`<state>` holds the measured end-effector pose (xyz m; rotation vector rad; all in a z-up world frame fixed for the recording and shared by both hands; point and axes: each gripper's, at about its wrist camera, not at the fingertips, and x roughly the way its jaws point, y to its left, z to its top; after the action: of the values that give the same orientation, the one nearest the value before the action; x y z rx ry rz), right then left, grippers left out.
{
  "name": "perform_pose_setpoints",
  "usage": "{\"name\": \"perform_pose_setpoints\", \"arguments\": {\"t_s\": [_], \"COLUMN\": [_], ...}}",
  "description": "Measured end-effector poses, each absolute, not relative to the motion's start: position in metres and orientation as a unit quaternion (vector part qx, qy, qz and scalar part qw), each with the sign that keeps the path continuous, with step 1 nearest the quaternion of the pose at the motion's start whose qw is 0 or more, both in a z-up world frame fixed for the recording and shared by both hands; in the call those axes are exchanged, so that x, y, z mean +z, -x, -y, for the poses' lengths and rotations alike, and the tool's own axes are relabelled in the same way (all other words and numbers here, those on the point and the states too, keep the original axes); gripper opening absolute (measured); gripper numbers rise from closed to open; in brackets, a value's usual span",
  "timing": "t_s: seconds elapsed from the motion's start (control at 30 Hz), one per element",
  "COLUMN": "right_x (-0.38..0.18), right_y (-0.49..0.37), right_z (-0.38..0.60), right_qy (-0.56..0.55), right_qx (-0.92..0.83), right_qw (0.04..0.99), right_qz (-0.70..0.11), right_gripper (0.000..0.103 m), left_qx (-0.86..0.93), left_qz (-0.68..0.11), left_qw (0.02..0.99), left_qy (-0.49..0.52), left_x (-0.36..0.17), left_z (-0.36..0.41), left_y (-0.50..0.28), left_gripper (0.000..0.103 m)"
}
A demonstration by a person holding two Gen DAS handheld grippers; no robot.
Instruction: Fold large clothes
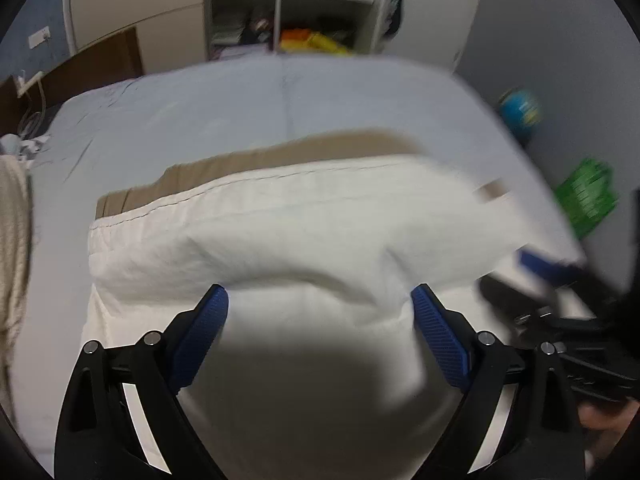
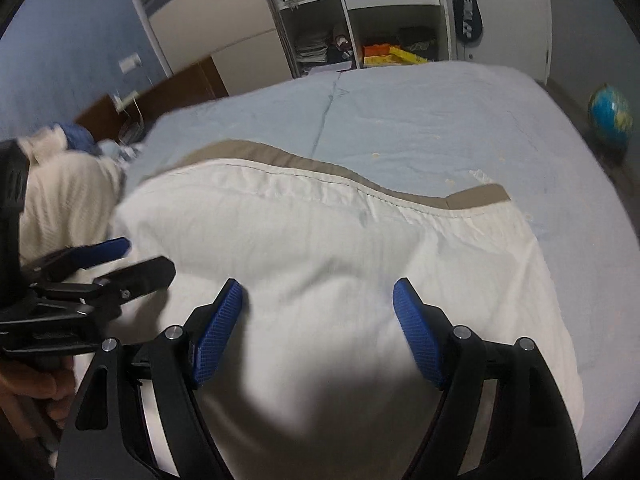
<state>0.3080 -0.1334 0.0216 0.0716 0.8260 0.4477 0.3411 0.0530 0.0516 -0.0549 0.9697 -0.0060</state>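
A large white garment with a stitched hem and a tan layer showing along its far edge lies folded on the bed. My left gripper hovers over its near part, jaws wide open and empty. My right gripper is also open and empty over the same white garment, whose tan edge shows at the far right. The right gripper appears blurred at the right in the left wrist view. The left gripper appears at the left in the right wrist view.
The light blue bed sheet stretches beyond the garment. A cream knitted cloth lies at the left. A wardrobe with shelves stands behind the bed. A globe and a green item sit on the floor at the right.
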Motion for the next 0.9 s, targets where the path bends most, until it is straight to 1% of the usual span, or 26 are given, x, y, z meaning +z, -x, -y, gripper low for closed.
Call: {"name": "perform_pose_setpoints", "arguments": {"t_s": [0.07, 0.13, 0.33, 0.6, 0.8, 0.83, 0.87, 0.9], "right_x": [0.01, -0.002, -0.032, -0.053, -0.051, -0.047, -0.043, -0.034], "right_y": [-0.315, -0.321, -0.333, -0.343, -0.346, -0.346, -0.345, -0.342], "right_z": [0.126, 0.119, 0.108, 0.097, 0.095, 0.096, 0.097, 0.101], "right_qy": [-0.009, 0.012, 0.036, 0.049, 0.05, 0.051, 0.052, 0.051], "right_qx": [0.212, 0.211, 0.199, 0.193, 0.201, 0.205, 0.208, 0.211], "right_qw": [0.891, 0.891, 0.895, 0.894, 0.879, 0.878, 0.878, 0.881], "right_qz": [-0.401, -0.403, -0.398, -0.402, -0.43, -0.43, -0.429, -0.421], "right_gripper": [0.076, 0.077, 0.078, 0.08, 0.08, 0.08, 0.08, 0.08], "left_qx": [0.007, 0.009, 0.011, 0.019, 0.011, 0.003, -0.003, -0.01], "left_qz": [-0.474, -0.481, -0.472, -0.462, -0.485, -0.484, -0.482, -0.475], "left_qw": [0.88, 0.876, 0.881, 0.886, 0.874, 0.874, 0.875, 0.879], "left_qy": [0.028, 0.035, 0.031, 0.027, 0.026, 0.033, 0.039, 0.051], "left_x": [0.038, 0.024, -0.008, -0.025, -0.019, -0.013, -0.007, 0.002], "left_z": [-0.06, -0.065, -0.075, -0.073, -0.075, -0.077, -0.08, -0.084], "left_y": [-0.343, -0.347, -0.35, -0.345, -0.354, -0.353, -0.352, -0.349], "left_gripper": [0.09, 0.094, 0.097, 0.097, 0.097, 0.097, 0.092, 0.086]}}
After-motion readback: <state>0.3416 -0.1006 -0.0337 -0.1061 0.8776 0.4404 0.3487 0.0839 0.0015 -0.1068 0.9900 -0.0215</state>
